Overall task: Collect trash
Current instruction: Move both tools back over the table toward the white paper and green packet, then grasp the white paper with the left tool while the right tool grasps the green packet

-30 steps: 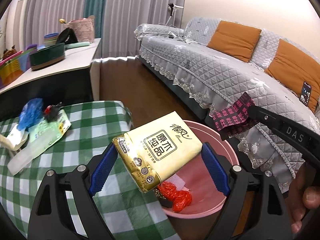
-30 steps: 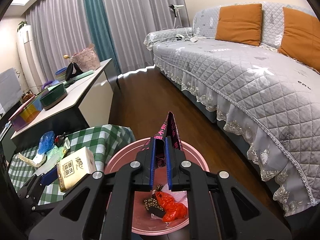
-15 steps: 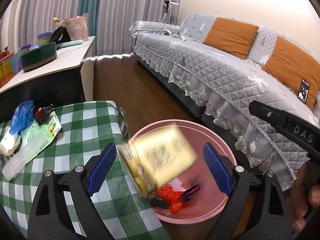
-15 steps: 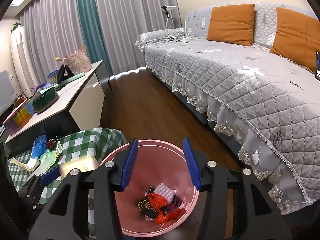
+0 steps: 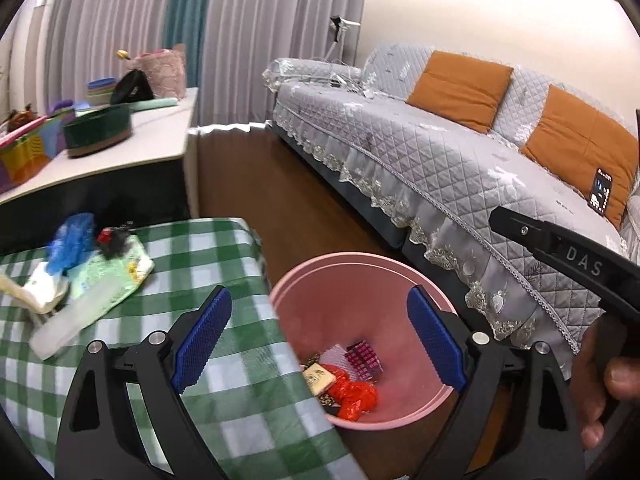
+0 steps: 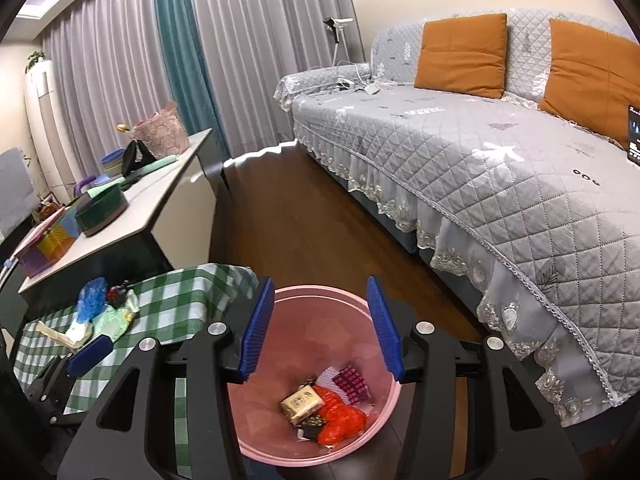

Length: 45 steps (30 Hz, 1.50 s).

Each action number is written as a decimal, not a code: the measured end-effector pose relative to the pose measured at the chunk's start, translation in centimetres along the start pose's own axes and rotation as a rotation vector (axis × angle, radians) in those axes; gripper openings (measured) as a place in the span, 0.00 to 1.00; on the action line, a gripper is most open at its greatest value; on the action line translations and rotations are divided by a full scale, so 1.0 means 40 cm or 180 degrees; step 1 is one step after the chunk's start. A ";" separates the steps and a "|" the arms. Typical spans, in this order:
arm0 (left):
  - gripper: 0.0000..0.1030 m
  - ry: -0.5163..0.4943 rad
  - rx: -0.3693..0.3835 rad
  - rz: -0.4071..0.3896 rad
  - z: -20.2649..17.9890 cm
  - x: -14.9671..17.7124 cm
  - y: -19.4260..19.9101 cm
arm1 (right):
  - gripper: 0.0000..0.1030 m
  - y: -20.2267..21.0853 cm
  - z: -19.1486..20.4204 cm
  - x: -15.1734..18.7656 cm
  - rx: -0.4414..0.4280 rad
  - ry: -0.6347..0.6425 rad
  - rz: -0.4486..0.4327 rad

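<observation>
Two hand-held tools hover above a pink bin point(image 6: 384, 432) that stands on the wooden floor between a low tabletop with a green checked cloth point(image 5: 224, 360) and a grey quilted sofa point(image 6: 500, 168). The left tool point(image 5: 318, 342) has its blue pads spread wide and holds nothing. The right tool point(image 6: 322, 328) is likewise released and empty, straight above the bin.

In the bin lie a yellow tissue pack point(image 6: 302, 402), a crumpled red wrapper point(image 6: 340, 420), a dark pink patterned packet point(image 6: 352, 384) and a few smaller scraps.

More trash sits in a loose heap at the far left of the cloth: a crumpled blue plastic bag point(image 5: 70, 240), a pale green soft packet point(image 5: 116, 274), a clear plastic sleeve point(image 5: 74, 320), some white paper point(image 5: 46, 294) and a small dark and red scrap point(image 5: 112, 238).

These pieces look light, soft and easily crushed. The plastic is probably slippery and would fold instead of resisting, so a firm pinch on a bunched fold or a raised edge seems the safest hold. The green packet looks best taken across its near edge.
</observation>
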<state>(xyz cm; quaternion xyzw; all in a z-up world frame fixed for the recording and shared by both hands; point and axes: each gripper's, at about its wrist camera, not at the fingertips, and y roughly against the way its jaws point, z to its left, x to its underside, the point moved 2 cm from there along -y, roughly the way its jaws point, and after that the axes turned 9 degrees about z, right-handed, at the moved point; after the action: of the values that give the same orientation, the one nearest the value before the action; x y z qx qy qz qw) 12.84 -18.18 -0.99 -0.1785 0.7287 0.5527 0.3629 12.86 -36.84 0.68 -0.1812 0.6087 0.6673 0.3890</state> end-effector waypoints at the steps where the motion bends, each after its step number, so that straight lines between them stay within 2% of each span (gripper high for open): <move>1: 0.84 0.0019 -0.0015 -0.0018 0.010 0.002 0.014 | 0.48 0.006 0.010 0.002 -0.0020 0.0014 -0.0008; 5: 0.80 0.0105 -0.0110 -0.0082 0.066 0.020 0.084 | 0.48 0.031 0.069 0.016 -0.0140 0.0106 -0.0027; 12: 0.64 0.0358 -0.0405 -0.0181 0.213 0.065 0.184 | 0.47 0.046 0.198 0.061 -0.0405 0.0285 0.0040; 14: 0.60 0.0452 -0.0511 -0.0194 0.257 0.074 0.199 | 0.42 0.042 0.239 0.077 -0.0483 0.0349 0.0082; 18: 0.60 0.0713 -0.0730 -0.0246 0.359 0.093 0.223 | 0.29 0.028 0.306 0.100 -0.0642 0.0480 0.0143; 27: 0.60 0.1072 -0.1009 -0.0223 0.492 0.119 0.197 | 0.20 -0.055 0.401 0.134 -0.0856 0.0541 0.0342; 33: 0.60 0.1266 -0.1157 -0.0239 0.558 0.129 0.159 | 0.20 -0.130 0.480 0.148 -0.0943 0.0669 0.0444; 45: 0.60 0.1339 -0.1337 -0.0205 0.625 0.091 0.077 | 0.21 -0.328 0.606 0.140 -0.1054 0.0606 0.0787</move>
<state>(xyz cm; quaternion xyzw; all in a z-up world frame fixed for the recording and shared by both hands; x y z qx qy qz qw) 16.63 6.73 -4.70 -0.3833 0.6516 0.6304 0.1764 24.65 -12.63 -7.44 -0.2288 0.5424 0.7806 0.2099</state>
